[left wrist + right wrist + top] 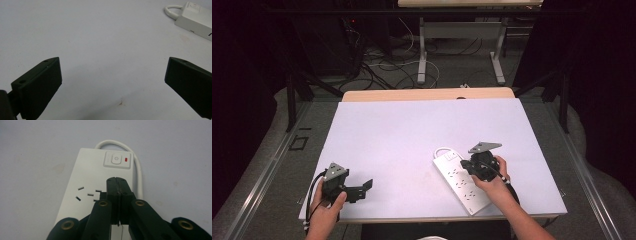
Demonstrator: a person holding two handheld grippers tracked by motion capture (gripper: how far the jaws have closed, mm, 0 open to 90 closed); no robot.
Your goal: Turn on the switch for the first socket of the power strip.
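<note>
White table (402, 130), power strip (460, 180) near its front right corner.
Our right gripper (116, 181), jaws closed and empty, hovers over the strip short of its switch (115, 159); next we press it. Left gripper (112, 82) waits open.

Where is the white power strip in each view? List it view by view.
High view: power strip lies right of centre, under the right gripper.
Left gripper view: its switch end sits in the top right corner.
Right gripper view: centre, beyond the shut jaws.
Shared landmark: its looped white cord.
</note>
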